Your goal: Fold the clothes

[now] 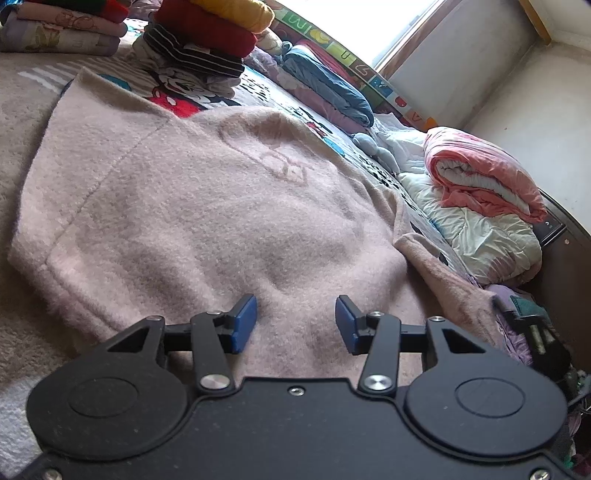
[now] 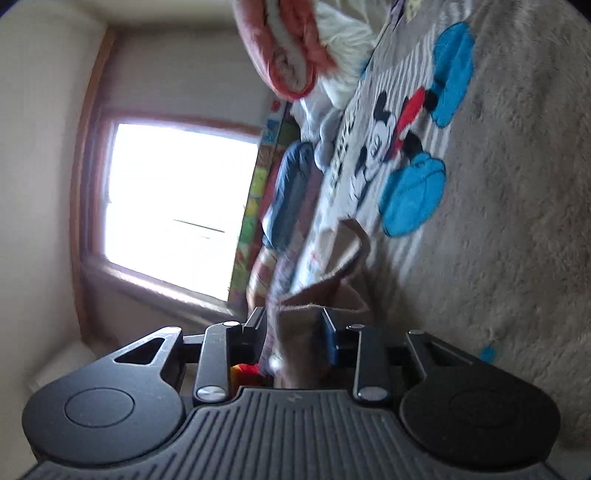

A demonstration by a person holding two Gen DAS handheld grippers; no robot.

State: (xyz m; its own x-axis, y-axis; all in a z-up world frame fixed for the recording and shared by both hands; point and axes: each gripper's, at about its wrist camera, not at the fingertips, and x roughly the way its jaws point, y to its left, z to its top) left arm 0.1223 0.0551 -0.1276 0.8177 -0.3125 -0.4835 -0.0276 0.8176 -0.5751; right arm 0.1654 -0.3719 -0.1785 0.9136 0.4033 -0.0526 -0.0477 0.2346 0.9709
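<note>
A pale pink fleece garment (image 1: 207, 206), thick and nappy with a faint raised seam and an embossed motif, lies spread across the bed's plush cartoon-mouse blanket (image 1: 177, 92). Taking the garment as the landmark: the left gripper (image 1: 296, 323) hovers over its near edge, its 2 blue-padded fingers (image 1: 244, 321) standing apart with only flat fleece beneath them and nothing pinched. Beyond the garment's far edge sits a stack of folded clothes (image 1: 207, 33) in yellow, red and dark stripes; to its far right lie a rolled coral-and-white quilt (image 1: 484, 173) and a crumpled navy bundle (image 1: 328, 85). At the garment's right side a loose flap trails off, and there the right gripper (image 2: 293, 332), rolled sideways, has a fold of the pink fleece (image 2: 295, 332) between its fingers (image 2: 255, 332); the picture is blurred, so whether the pads actually press the cloth is hard to make out. The bright window (image 2: 177, 206) is blown out white.
</note>
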